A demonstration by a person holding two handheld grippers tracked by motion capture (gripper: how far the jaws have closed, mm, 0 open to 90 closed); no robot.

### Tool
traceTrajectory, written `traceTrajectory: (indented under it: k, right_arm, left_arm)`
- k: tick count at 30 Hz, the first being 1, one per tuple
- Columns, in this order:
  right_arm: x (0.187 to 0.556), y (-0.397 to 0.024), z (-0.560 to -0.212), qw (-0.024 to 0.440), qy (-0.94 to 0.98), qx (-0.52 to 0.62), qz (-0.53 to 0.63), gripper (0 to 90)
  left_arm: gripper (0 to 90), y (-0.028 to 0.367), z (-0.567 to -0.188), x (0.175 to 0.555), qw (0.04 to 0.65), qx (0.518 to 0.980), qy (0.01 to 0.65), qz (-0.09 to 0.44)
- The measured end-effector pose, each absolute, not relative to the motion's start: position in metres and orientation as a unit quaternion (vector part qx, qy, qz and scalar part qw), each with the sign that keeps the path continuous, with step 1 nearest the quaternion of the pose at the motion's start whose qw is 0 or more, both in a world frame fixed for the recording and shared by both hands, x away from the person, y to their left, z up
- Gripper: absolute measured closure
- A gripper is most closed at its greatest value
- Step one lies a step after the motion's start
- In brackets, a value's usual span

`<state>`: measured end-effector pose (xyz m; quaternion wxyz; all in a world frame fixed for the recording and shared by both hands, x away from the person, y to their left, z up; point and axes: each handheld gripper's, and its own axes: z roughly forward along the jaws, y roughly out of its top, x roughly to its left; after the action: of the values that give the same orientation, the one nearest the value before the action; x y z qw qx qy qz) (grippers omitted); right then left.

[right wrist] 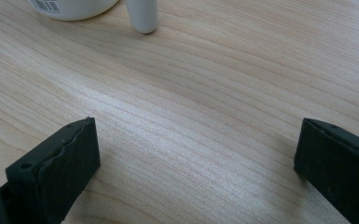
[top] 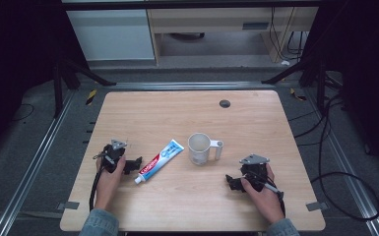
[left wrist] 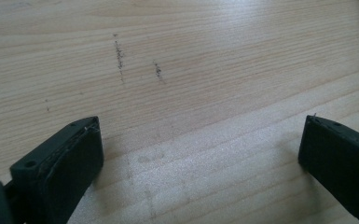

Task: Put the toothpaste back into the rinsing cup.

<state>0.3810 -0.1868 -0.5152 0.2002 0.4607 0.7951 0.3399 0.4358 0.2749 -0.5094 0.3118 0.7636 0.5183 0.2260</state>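
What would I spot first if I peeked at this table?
Probably the white mug standing upright near the middle of the wooden table, its handle pointing toward the right gripper. Just left of it lies a red, white and blue toothpaste tube, slanted, with its cap end close to the left gripper. Both grippers rest low on the table with open, empty jaws.

Left claw (top: 134, 164) agape; right claw (top: 232, 183) agape, both low.
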Motion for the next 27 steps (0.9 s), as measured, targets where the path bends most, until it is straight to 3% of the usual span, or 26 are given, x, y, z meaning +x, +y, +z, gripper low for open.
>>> traceTrajectory:
  k: [7,27]
  right_arm:
    - [0.381,-0.187,-0.515,0.2,0.795,0.461,0.34,0.4]
    - [0.381,-0.187,-0.515,0.2,0.795,0.461,0.34,0.4]
  left_arm:
    - [2.1,0.28,-0.498,0.425,0.313,0.772,0.496,0.245]
    - [3.4,0.282,-0.456,0.401,0.318,0.786,0.485,0.213]
